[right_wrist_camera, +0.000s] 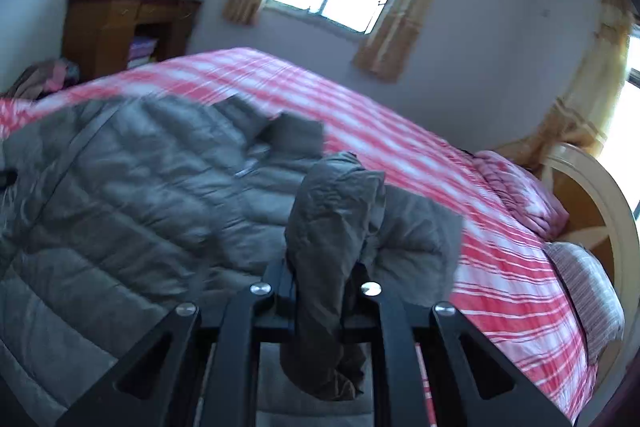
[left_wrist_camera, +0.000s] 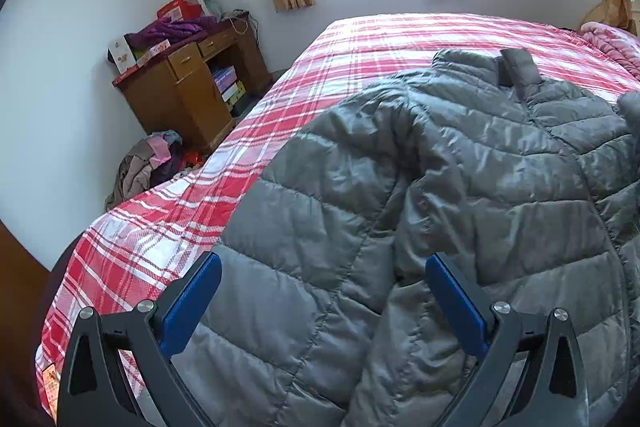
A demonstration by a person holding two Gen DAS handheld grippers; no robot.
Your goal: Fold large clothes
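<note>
Grey quilted jacket (left_wrist_camera: 460, 187) lies spread across the near part of the red plaid bed (left_wrist_camera: 340, 59). Left gripper (left_wrist_camera: 324, 291) hovers over it, jaws wide apart and empty. Right gripper (right_wrist_camera: 326, 279) is clamped tight on a bunched jacket sleeve (right_wrist_camera: 336, 211).

I am looking for print and finding nothing legible: the boxes (left_wrist_camera: 122, 55) on the wooden desk (left_wrist_camera: 188, 91) are showing coloured patterns only, and their markings are staying too small and blurred to read.
</note>
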